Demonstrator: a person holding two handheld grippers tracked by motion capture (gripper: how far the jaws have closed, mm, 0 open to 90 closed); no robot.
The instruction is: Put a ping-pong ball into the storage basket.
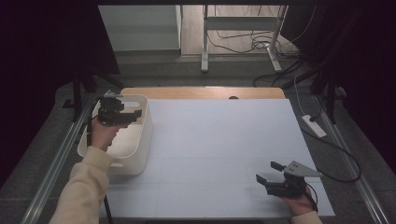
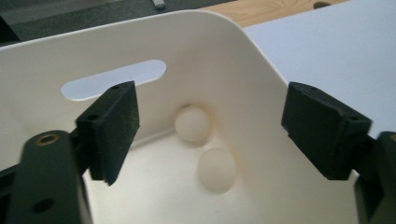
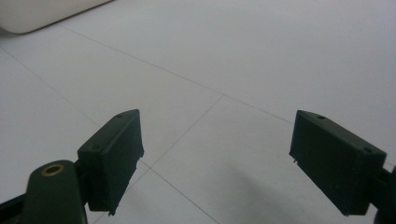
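A white plastic bin (image 1: 147, 128) stands at the left of the white mat. My left gripper (image 1: 135, 114) hangs over its inside and is open. In the left gripper view my left gripper (image 2: 212, 114) has nothing between its jaws. Below it two white balls lie on the bin (image 2: 224, 65) floor near the far corner, one ball (image 2: 192, 123) against the wall and the other ball (image 2: 216, 169) just in front. My right gripper (image 1: 267, 171) is held low over the mat's front right, open. The right gripper (image 3: 217, 149) looks along the bare mat, empty.
The white mat (image 1: 219, 140) covers most of the wooden tabletop (image 1: 201, 92). A power strip (image 1: 314, 125) and cables lie on the floor to the right. Metal frame legs (image 1: 204, 42) stand beyond the table's far edge. The bin's corner (image 3: 32, 16) shows far off in the right gripper view.
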